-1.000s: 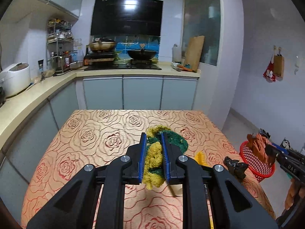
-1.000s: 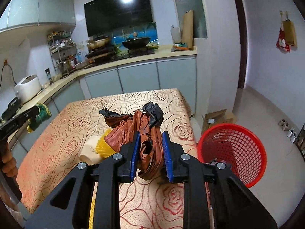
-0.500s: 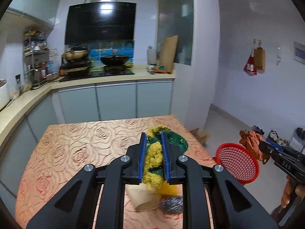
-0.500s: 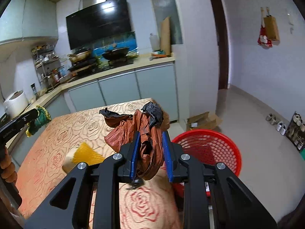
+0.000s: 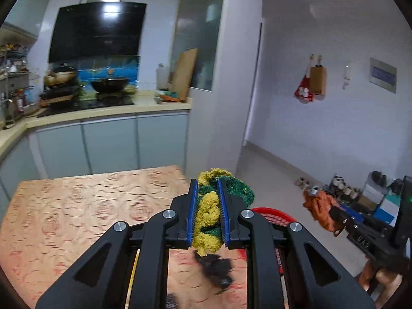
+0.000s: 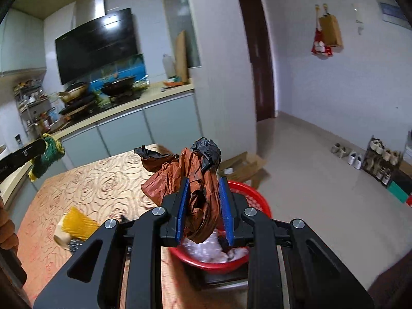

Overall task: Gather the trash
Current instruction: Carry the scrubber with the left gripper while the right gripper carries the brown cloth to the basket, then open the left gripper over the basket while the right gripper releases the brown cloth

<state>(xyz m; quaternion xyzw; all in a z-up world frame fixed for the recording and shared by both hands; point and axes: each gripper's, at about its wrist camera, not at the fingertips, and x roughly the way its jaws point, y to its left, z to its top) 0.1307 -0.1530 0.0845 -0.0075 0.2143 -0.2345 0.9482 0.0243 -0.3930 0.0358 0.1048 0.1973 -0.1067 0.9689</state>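
Trash gripped both sides: green-yellow scrubber clamped in left gripper, brown plastic bag pinched in right gripper above red basket

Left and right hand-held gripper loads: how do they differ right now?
The left hand-held gripper pinches a fuzzy yellow-green scrubber; the right hand-held gripper pinches a crumpled brown plastic bag. The bag hangs over the red basket; the scrubber is over the table edge. Both are clamped and lifted.
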